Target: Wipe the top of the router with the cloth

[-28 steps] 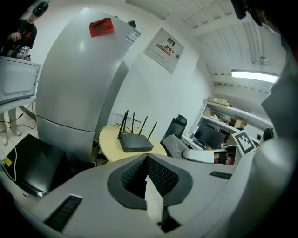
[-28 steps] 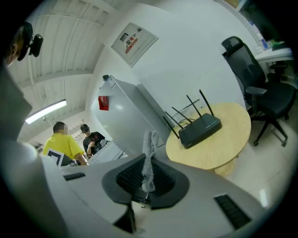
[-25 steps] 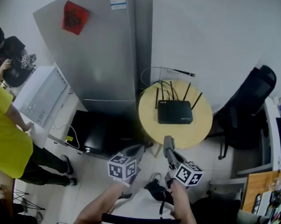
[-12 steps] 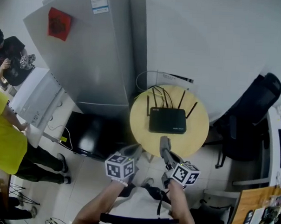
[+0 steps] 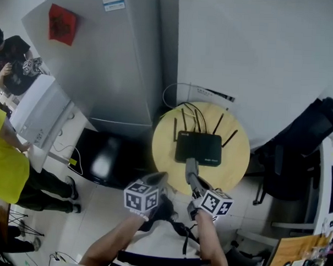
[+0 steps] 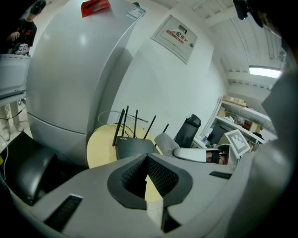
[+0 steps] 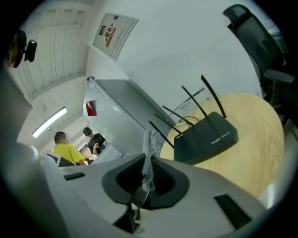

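Since a second ago my right gripper [image 5: 191, 170] has come forward. The cloth [image 5: 190, 163] tip sat short of the table then. Now, in the head view, it reaches the near edge of the router [image 5: 199, 147].

Right fingers: pressed together on the cloth [image 7: 149, 151], pinching it as a thin grey strip that stands up past the fingertips. Left gripper [image 6: 147, 160]: fingers pressed together, nothing between them, held back to the left of my right fingers and short of the table [image 5: 164, 157].

Router [image 7: 207, 135] lies ahead of and below my right fingertips, flat on the round table [image 7: 260, 153]. Its antennas stand up on the side far from my fingers. Whether the cloth touches the lid yet I cannot tell.

Risks, as I judge them:
- Only a narrow fold sticks out past the fingers, so a low stroke would drag hard jaw tips across the lid instead of cloth.
- The router looks light and unbraced, so a push away from my fingers may slide it.
- A long stroke could snag the cloth in the antennas.
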Tool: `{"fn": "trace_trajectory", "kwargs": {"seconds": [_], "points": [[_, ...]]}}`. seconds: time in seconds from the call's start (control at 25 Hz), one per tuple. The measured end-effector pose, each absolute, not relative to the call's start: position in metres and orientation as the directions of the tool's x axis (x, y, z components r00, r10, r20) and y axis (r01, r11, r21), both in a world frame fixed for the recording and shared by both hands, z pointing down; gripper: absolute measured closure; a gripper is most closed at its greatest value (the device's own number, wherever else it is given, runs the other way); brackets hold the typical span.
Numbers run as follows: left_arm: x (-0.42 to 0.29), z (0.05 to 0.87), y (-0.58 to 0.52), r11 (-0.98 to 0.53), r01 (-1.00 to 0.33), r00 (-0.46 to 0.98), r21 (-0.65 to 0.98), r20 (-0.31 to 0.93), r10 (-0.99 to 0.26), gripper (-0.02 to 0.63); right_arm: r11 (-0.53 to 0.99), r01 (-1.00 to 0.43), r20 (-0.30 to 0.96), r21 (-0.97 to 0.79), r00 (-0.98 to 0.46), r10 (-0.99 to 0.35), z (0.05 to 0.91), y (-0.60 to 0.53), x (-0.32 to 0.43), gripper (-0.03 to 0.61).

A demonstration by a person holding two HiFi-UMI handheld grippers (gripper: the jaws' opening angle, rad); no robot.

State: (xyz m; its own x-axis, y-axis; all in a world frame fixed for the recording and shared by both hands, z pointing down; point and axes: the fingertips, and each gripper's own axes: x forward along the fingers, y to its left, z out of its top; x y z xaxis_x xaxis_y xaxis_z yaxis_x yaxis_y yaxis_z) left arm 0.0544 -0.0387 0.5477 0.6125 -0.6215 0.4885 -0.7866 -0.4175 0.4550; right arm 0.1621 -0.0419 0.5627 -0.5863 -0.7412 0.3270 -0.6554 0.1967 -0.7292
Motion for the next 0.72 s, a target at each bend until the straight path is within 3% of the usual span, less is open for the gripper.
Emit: {"fn": "trace_trajectory", "kwargs": {"seconds": [0.52, 0.72], "points": [[0.069, 0.574, -0.127, -0.42, -0.77, 0.636, 0.48, 0.521, -0.569, 0.617, 0.155, -0.736, 0.478, -0.659, -0.568, -0.67, 0.598, -0.151, 0.148, 0.537], [0.071, 0.588, -0.153, -0.425, -0.762, 0.646, 0.488, 0.536, -0.543, 0.617, 0.194, -0.836, 0.595, -0.514, -0.51, -0.621, 0.614, -0.188, 0.139, 0.537]]}}
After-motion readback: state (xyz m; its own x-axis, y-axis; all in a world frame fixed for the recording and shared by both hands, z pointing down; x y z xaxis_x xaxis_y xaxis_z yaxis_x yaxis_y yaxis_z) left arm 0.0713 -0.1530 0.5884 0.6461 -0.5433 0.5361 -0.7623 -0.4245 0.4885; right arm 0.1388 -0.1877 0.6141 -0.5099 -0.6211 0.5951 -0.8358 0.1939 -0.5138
